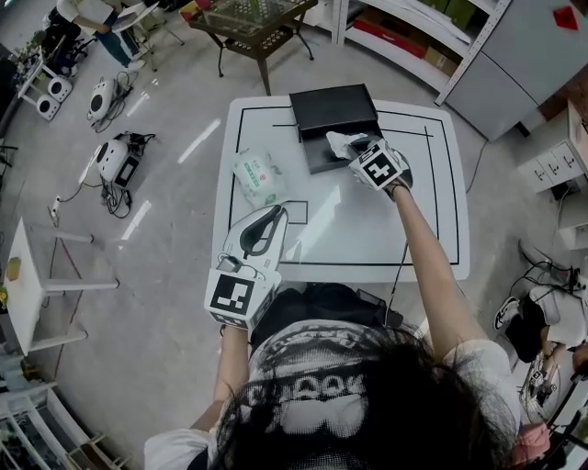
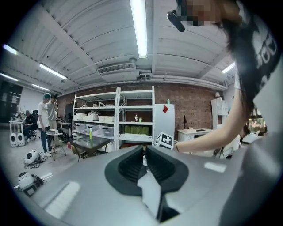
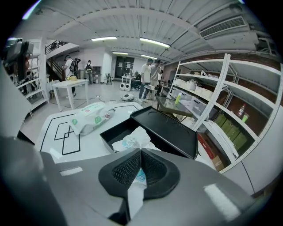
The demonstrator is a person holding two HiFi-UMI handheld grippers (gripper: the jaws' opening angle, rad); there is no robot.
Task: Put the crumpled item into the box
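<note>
A crumpled white tissue with blue print [image 3: 132, 141] is pinched in my right gripper [image 3: 140, 152], which is shut on it and holds it over the open black box [image 3: 116, 132]. In the head view the tissue [image 1: 342, 143] hangs just above the box's tray [image 1: 322, 158], with the lid [image 1: 334, 108] folded back behind it. The right gripper [image 1: 360, 151] reaches across the white table. My left gripper [image 1: 276, 213] is shut and empty, held off the table's near left edge. In the left gripper view its jaws [image 2: 144, 152] meet with nothing between them.
A pack of wet wipes [image 1: 258, 177] lies on the white table [image 1: 367, 229] left of the box, also seen as the pack [image 3: 90, 116] in the right gripper view. Shelving [image 3: 212, 101] stands behind the table. A dark side table [image 1: 253, 23] is beyond its far edge.
</note>
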